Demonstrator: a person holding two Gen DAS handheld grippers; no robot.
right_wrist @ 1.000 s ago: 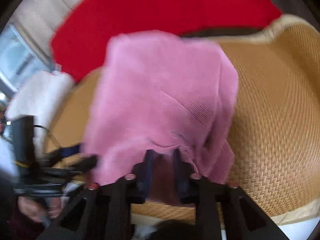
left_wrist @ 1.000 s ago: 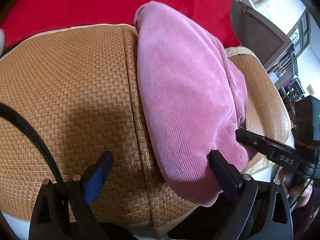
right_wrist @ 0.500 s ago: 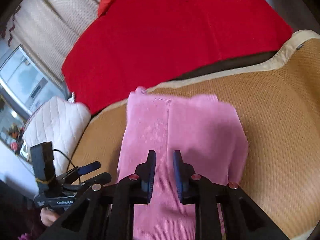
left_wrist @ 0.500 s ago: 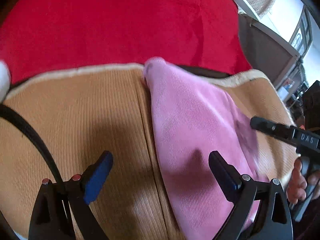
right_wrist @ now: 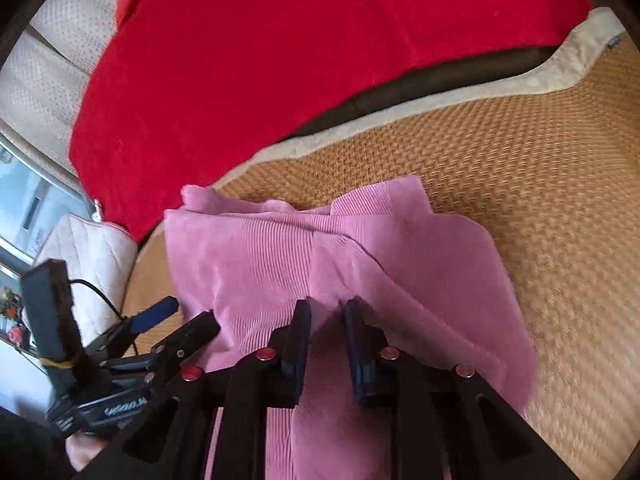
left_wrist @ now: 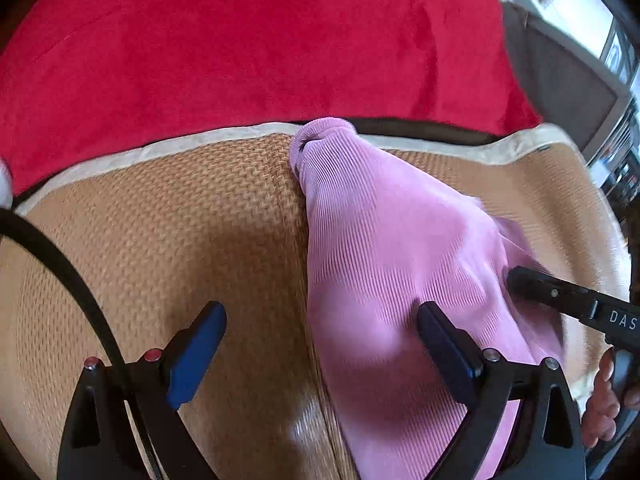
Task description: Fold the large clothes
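- The left gripper [left_wrist: 320, 344], black with blue pads, stood nearest the lens in its own view with its jaws spread wide and nothing pinched; one pad hung over the bare mat, the other over the cloth.
- The right gripper [right_wrist: 326, 344] had its jaws drawn close, a narrow gap between the dark pads. Pink fabric rose as a small ridge at the tips, but blur there left it uncertain whether the pads pressed on it or stood just apart.
- The pink ribbed corduroy garment [left_wrist: 384, 264] lay folded on the seat, directly under both tools. In the left wrist view it ran as a long strip from the near edge to a bunched end close to the far border of the mat.
- In the right wrist view the garment showed layered flaps, the upper layer overlapping a lower one at the far end.
- The tan woven rattan seat mat [left_wrist: 180, 232], edged in pale beige trim, carried the garment and spread bare on either side of it.
- A person's hand [left_wrist: 604, 404] gripped the right tool's handle at the edge of the left wrist view.
- Beyond the mat lay a red plush blanket [right_wrist: 288, 52], covering the backrest.
- Farthest left in the right wrist view sat a white quilted cushion [right_wrist: 92, 248].
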